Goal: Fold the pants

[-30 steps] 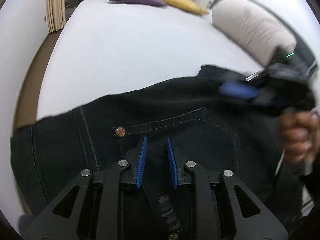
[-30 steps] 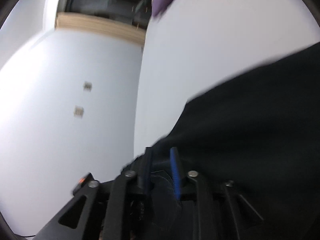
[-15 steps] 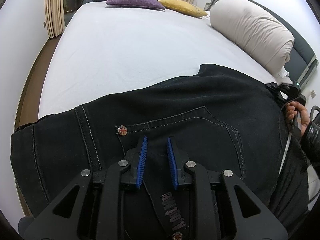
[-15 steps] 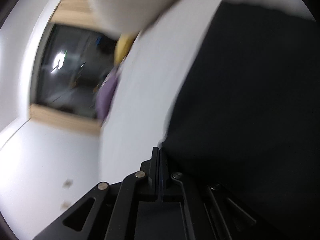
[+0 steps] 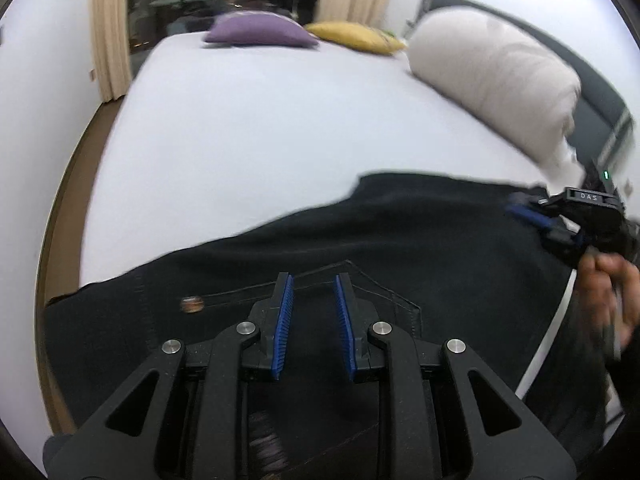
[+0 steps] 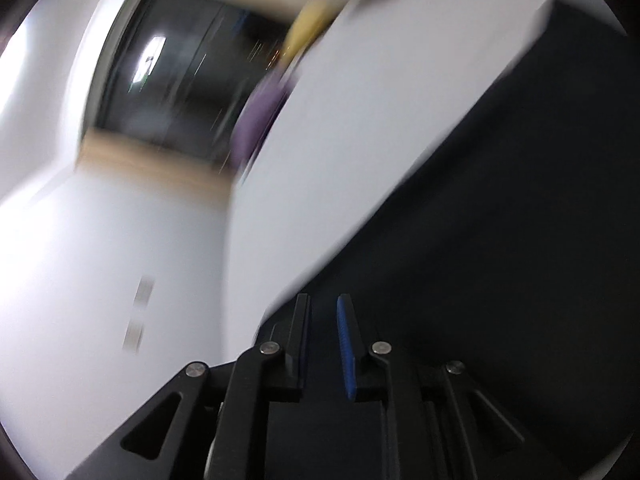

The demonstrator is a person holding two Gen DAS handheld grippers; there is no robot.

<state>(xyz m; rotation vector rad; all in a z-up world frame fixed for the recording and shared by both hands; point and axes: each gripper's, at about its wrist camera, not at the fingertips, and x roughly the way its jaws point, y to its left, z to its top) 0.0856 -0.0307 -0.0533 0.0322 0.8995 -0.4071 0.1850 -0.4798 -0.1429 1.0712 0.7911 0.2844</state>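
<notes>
My left gripper (image 5: 313, 280) has its fingers (image 5: 283, 320) a narrow gap apart, clamped on a fold of the pants (image 5: 400, 248) at the waistband; dark cloth fills the gap, and a pocket seam and a rivet (image 5: 191, 304) sit just beside the tips. My right gripper (image 6: 323, 300), blurred in the left view (image 5: 532, 216), has fingers (image 6: 346, 344) slightly apart; they have just been opening from a full close. Dark cloth lies behind and between them, but I cannot tell whether the pads press on it. My right hand (image 5: 608, 292) grips its handle at the pants' far side. The pants are spread across the near edge of the bed (image 5: 260, 128), dark denim on a white sheet. A rolled duvet (image 5: 492, 76) lies along the bed's right edge. A purple cushion (image 5: 258, 34) and a yellow cushion (image 5: 352, 36) sit at the far edge. Curtains (image 5: 110, 28) hang beyond the far left corner.
</notes>
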